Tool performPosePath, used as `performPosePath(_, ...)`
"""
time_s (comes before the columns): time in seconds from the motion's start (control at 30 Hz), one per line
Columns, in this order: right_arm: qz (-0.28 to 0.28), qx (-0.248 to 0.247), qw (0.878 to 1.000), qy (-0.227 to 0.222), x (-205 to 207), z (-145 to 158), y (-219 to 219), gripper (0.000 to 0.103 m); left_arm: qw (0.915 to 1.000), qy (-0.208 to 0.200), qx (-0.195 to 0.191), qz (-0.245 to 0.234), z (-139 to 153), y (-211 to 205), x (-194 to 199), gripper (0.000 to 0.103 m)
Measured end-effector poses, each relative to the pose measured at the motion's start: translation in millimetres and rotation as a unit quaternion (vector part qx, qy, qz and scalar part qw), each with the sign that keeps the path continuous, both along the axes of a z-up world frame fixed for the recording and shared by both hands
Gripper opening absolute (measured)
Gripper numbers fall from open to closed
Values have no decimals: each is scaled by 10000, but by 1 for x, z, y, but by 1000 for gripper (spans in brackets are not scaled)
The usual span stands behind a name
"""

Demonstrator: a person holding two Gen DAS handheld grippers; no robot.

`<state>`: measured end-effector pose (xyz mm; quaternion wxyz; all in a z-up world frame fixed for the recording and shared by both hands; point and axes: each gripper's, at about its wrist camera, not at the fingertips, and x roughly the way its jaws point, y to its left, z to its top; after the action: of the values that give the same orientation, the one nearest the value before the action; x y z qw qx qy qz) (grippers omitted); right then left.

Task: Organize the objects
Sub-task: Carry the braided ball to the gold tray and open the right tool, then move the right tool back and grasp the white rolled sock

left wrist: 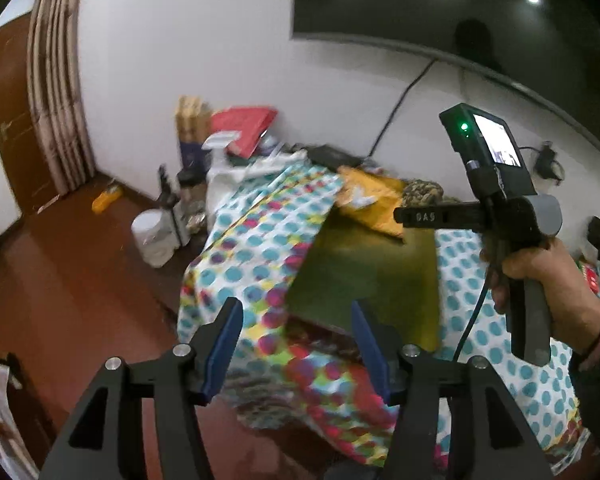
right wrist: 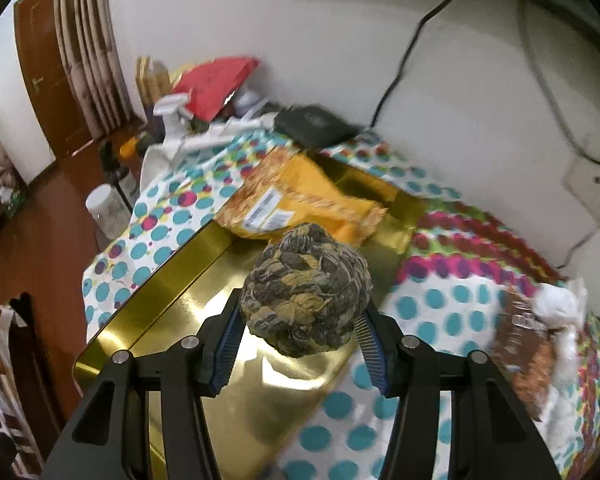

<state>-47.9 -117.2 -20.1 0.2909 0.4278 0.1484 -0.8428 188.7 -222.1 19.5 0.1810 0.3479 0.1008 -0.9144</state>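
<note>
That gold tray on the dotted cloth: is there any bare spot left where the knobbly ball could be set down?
Yes. The gold tray is bare across its near half, below the knobbly ball held in the right gripper. Its far end is crowded by the yellow packet. The left gripper hangs open over the dotted cloth.

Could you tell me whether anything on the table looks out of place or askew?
The crumpled yellow plastic packet lies askew across the far rim of the shiny gold metal tray, partly hanging over its edge. The right gripper holds a braided olive-and-tan rope ball above the tray.
</note>
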Motion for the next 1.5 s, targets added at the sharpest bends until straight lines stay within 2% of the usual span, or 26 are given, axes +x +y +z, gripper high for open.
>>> performPosePath(0.1, 3, 258, 9996, -107, -12, -16, -19, 51, 9997, -147, 94, 192, -8, -13, 2, 58)
performPosePath(0.27, -89, 585, 9979, -246, -31, -34, -37, 51, 9996, -254, 151, 43, -15, -19, -1, 58)
performPosePath(0.43, -377, 661, 9963, -410, -50, -40, -44, 51, 9962, -597, 630, 29, -29, -21, -9, 58)
performPosePath(0.57, -539, 684, 9952, -454, -65, -41, -50, 51, 9941, -579, 913, -57, -36, -23, -11, 58)
performPosePath(0.67, -603, 642, 9944, -584, -72, -45, -49, 51, 9952, -501, 845, 2, -32, -24, -11, 58)
performPosePath(0.8, -494, 653, 9956, -447, -67, -45, -49, 53, 9957, -464, 794, -53, -25, -22, -14, 58)
performPosePath(0.93, -413, 442, 9970, -475, -60, -35, -40, 55, 9952, -571, 771, -199, -22, -16, -23, 58)
performPosePath(1.0, -318, 350, 9983, -340, -49, -21, -30, 56, 9959, -517, 694, -277, -18, -10, -25, 58)
performPosePath(1.1, -256, 34, 9995, -181, -27, 1, 4, 58, 9964, -342, 575, -529, -8, 2, -29, 58)
performPosePath(1.2, -385, -249, 9989, 61, -3, 20, 58, 60, 9951, -269, 450, -838, -1, 21, -38, 58)
performPosePath(1.3, -780, -390, 9959, 236, 9, 28, 127, 61, 9912, -228, 266, -1273, 4, 51, -52, 58)
performPosePath(1.37, -1251, -355, 9905, 446, 13, 27, 181, 64, 9864, -134, 128, -1631, 7, 78, -62, 58)
performPosePath(1.4, -1383, -357, 9887, 464, 14, 23, 205, 76, 9834, -89, 113, -1808, 8, 89, -66, 58)
performPosePath(1.47, -1617, -203, 9860, 354, 10, 9, 244, 94, 9736, 39, 186, -2275, 9, 115, -76, 58)
performPosePath(1.5, -1765, -51, 9840, 255, 7, -1, 263, 93, 9701, 83, 213, -2418, 7, 125, -80, 58)
